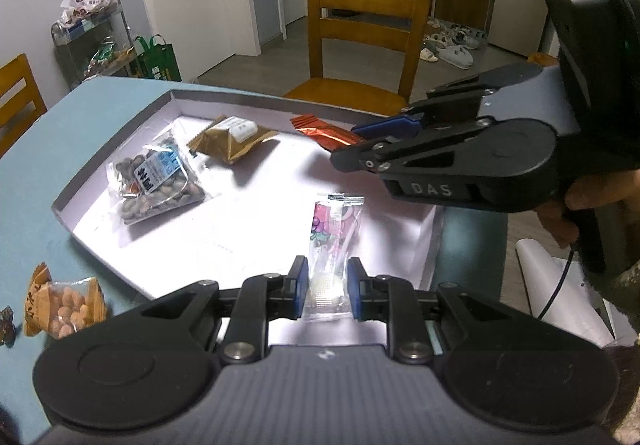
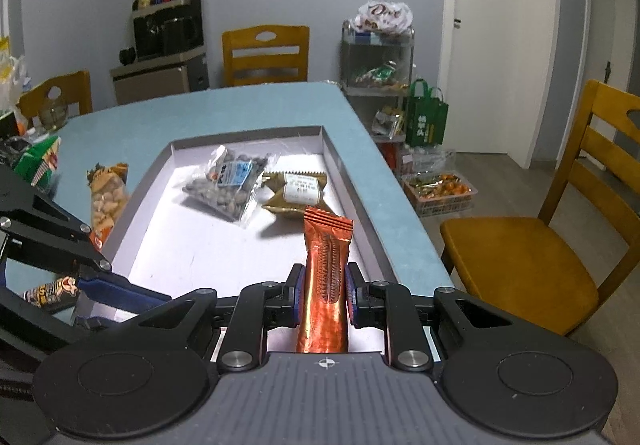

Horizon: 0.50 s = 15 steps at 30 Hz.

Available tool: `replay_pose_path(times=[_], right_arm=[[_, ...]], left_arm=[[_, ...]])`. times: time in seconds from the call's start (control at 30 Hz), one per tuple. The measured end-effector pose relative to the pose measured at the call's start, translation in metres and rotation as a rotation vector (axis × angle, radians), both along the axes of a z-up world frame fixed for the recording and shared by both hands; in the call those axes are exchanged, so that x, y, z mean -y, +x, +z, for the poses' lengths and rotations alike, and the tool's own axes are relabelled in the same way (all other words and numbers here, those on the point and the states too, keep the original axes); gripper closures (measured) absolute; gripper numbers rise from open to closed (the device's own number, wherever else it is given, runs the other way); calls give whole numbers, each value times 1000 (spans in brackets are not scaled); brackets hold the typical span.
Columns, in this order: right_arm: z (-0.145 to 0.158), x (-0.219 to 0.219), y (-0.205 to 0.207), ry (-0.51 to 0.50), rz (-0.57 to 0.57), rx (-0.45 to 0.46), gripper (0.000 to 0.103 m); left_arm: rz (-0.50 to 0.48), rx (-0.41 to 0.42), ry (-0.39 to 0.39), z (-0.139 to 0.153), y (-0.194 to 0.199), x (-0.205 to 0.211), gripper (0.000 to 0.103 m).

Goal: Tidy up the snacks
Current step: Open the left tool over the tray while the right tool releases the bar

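Clearly both grippers are mid-delivery over the tray (image 2: 340, 169), a shallow grey-walled box lid on the blue desk (image 2: 224, 109). The right gripper (image 2: 323, 287) has its fingers closed onto an orange bar (image 2: 326, 265), which stands up between the blue pads with its crimped end pointing toward the tray's far corner. The left gripper (image 1: 323, 287) holds a pink sachet (image 1: 334, 241) at its clear lower end; its fingers look only narrowly parted, with slim gaps at the wrapper's edges, so the grip may be light or just letting go. Already lying in the tray are a nut bag (image 2: 230, 185) and, just beside it, a gold pack (image 2: 298, 191). Outside it, on the desk to the left, an orange bag of peanuts (image 1: 66, 309) waits, along with other packets too blurred to name. Placing is the step in hand, I judge: next, each gripper should lower its snack onto bare tray floor, near but not atop the others, spread its fingers and lift away, then fetch the peanuts.
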State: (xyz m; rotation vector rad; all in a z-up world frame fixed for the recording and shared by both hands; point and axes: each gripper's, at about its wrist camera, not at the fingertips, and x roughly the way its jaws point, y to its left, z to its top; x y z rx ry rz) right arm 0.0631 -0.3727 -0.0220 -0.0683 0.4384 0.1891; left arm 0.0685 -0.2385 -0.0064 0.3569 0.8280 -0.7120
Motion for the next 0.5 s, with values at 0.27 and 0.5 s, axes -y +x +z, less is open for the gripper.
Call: replay_pose_path(times=[0.27,0.5], right_arm=[[0,3,2,25,-6,-19,80],[1,5,0,50,-11,-19,72]], left_arm=[[-2,-27,9,-1,0,-3,78],[9,-15,2,2,-2,-7,45]])
